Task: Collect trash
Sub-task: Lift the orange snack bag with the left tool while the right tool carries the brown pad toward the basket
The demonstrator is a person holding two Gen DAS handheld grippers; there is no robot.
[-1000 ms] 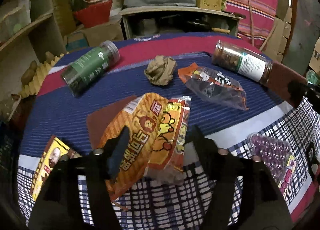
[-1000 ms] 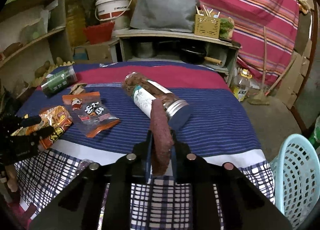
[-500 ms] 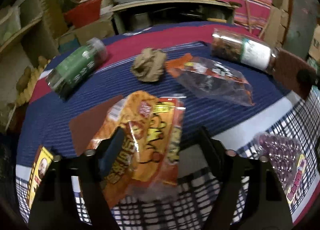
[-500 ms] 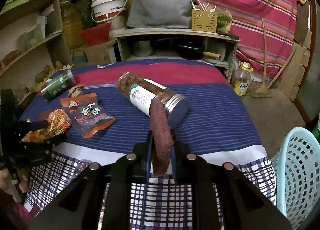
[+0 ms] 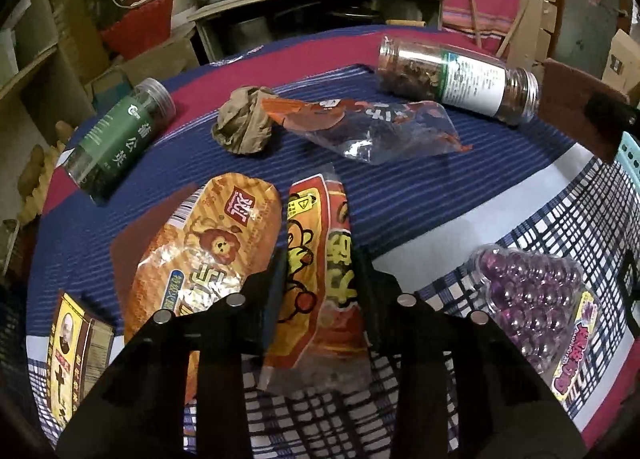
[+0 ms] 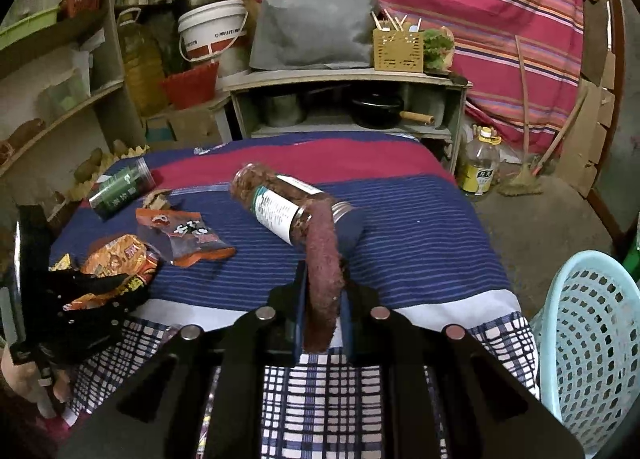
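Cloth-covered table (image 5: 400, 195) under snack wrappers (image 5: 208, 259), jars (image 5: 456, 81), paper wad (image 5: 244, 125).

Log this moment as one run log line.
left gripper: closing on red snack wrapper | right gripper: shut on maroon pad

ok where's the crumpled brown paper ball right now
In the left wrist view the crumpled paper ball lies on the blue stripes, between the green jar and the clear snack bag, touching the bag's orange end.
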